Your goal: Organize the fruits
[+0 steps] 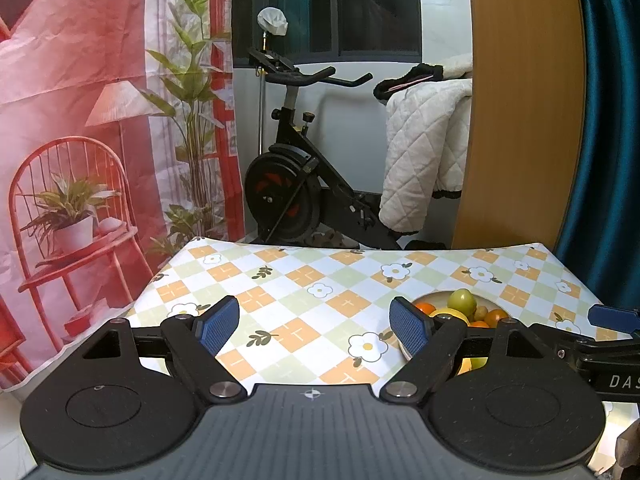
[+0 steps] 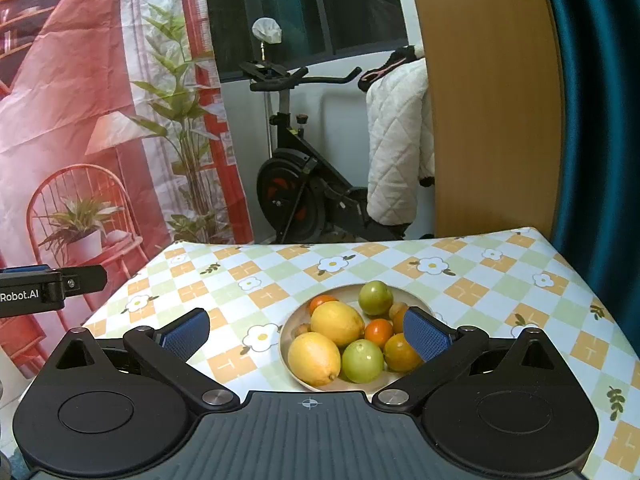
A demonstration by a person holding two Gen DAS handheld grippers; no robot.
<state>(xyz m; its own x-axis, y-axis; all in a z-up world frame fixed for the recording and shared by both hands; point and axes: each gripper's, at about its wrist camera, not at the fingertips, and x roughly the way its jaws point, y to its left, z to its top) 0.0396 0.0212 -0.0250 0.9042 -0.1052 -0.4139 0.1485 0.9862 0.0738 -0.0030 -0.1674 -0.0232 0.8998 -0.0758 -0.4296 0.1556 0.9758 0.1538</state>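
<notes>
Right wrist view: the right gripper [image 2: 306, 334] has its blue-padded fingers [image 2: 426, 338] spread wide, nothing pinched, hovering over the near side of a pale round bowl [image 2: 286, 354] on the checked, flower-printed tablecloth [image 2: 500, 280]. Heaped in the bowl are two large yellow lemons [image 2: 314, 358], one behind the other, two round green fruits [image 2: 362, 360], one near and one at the far rim, several small oranges [image 2: 400, 352] and a couple of little brownish fruits, all touching. Left wrist view: the left gripper [image 1: 314, 326] is also spread and empty over bare cloth, with the bowl just beside and partly behind its right finger. Beyond the table stand an exercise bike [image 2: 296, 184] and a printed red backdrop [image 2: 80, 100].
</notes>
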